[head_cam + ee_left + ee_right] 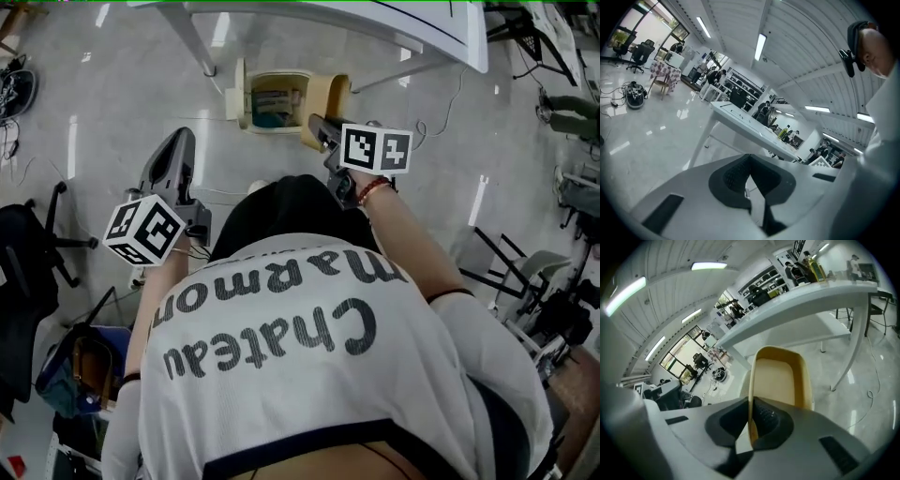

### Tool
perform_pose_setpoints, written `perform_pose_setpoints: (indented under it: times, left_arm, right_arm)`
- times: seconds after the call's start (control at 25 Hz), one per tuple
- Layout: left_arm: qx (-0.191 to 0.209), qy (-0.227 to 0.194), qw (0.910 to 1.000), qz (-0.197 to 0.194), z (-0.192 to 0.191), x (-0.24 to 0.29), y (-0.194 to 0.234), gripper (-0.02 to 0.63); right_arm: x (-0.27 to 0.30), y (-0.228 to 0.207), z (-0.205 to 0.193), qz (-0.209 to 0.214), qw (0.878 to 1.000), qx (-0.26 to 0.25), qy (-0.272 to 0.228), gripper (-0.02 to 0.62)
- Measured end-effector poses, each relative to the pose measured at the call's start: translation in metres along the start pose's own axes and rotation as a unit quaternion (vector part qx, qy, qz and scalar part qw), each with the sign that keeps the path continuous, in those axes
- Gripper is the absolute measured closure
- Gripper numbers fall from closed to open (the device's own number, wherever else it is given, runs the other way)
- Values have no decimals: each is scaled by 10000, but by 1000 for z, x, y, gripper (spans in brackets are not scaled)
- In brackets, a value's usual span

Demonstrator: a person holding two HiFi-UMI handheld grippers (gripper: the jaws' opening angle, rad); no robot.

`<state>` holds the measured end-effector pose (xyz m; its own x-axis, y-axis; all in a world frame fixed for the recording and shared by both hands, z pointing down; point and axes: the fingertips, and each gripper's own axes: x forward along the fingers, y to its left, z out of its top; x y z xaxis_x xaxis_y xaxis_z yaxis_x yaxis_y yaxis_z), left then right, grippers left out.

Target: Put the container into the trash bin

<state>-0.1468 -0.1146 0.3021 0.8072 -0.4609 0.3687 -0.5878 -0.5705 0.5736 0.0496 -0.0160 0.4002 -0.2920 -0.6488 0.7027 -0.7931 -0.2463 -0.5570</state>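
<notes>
A tan, shallow plastic container (780, 376) stands on edge with my right gripper (751, 401) shut on its left rim. In the head view the container (332, 97) hangs just right of the cream trash bin (272, 98), whose open top shows some rubbish inside. There my right gripper (319, 128) points down toward the bin. My left gripper (176, 150) is lower left of the bin, apart from it. In its own view the left gripper (750, 161) has its jaws together with nothing between them.
A white table (412, 28) stands over the bin, one leg (197, 42) to the bin's left. A black chair (28, 253) and a blue bag (80, 370) are at the left; dark chairs (534, 281) are at the right. The person's back fills the lower head view.
</notes>
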Motion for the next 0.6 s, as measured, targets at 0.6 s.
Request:
perform_pose_setpoints:
  times: [0.6]
  left_arm:
    - [-356,399,9938,974,-42,56,53,583]
  right_arm:
    - [146,-100,-70,-1,9610,-1212,2484,561]
